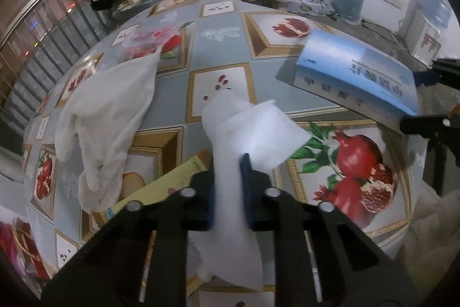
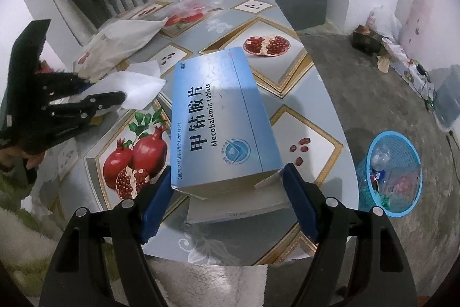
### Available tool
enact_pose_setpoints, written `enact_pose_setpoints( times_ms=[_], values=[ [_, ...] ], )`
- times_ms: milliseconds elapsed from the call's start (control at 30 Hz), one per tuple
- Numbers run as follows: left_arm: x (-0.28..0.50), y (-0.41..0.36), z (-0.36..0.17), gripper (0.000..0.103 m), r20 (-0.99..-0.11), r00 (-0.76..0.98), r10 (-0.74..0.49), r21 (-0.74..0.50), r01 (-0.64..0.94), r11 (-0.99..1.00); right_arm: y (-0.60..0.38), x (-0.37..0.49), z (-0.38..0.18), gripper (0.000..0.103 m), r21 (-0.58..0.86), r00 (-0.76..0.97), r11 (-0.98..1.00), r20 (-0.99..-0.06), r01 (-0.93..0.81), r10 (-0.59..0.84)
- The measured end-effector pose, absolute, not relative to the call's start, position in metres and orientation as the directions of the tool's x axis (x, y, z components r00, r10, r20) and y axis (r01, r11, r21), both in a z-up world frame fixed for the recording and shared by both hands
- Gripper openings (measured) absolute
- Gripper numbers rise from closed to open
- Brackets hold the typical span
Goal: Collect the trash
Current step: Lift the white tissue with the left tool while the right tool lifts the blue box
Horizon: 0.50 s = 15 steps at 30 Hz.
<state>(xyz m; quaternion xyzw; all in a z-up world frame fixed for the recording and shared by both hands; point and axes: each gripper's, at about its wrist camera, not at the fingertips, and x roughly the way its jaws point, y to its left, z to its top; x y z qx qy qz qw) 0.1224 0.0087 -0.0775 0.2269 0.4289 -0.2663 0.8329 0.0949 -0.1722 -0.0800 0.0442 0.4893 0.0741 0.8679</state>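
The left gripper [image 1: 228, 177] has its blue-padded fingers [image 1: 246, 171] clenched on a white tissue [image 1: 253, 128], which bunches between the pads and fans out toward 12 o'clock over the table [image 1: 218, 48], a surface printed with pomegranates in gold frames. In the left wrist view a white disposable glove [image 1: 106, 117] lies crumpled at 9 o'clock from the tissue, a clear plastic wrapper [image 1: 146, 39] sits beyond it at 11 o'clock, and a yellow flat packet [image 1: 172, 180] lies partly under the gripper at 8 o'clock. At 2 o'clock rests the blue medicine box [image 1: 359, 76], with the right gripper's black fingers showing just at its far end. In the right wrist view the right gripper [image 2: 227, 192] straddles the near end of that medicine box [image 2: 218, 117], printed Mecobalamin Tablets; the fingers [image 2: 299, 197] stand wide, one at each bottom corner of the box, and whether the pads press on it I cannot tell. The box's far end lies on the table and its near end is tilted up over a pale flat box [image 2: 238, 209]. A blue mesh wastebasket [image 2: 391, 171] with rubbish inside stands on the floor at 3 o'clock from the box, well apart from the table [image 2: 310, 140]. The left gripper [image 2: 115, 101] with its tissue [image 2: 138, 85] appears at 9 o'clock
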Motion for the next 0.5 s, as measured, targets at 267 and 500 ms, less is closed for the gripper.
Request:
enact_pose_setpoints(
  times_ms=[267,500],
  values=[
    [0.099,0.018,-0.064,0.007,-0.842,0.388,-0.375,-0.033,0.657,0.753,-0.178,0.086,-0.073,0.074,0.169,0.521,0.981,-0.832,-0.093,0.193],
    [0.103,0.025,-0.070,0.022,-0.855,0.379,-0.354,-0.047,0.622,0.781,-0.180,0.087,-0.070,0.079,0.191,0.510,0.977,-0.834,-0.092,0.211]
  ],
)
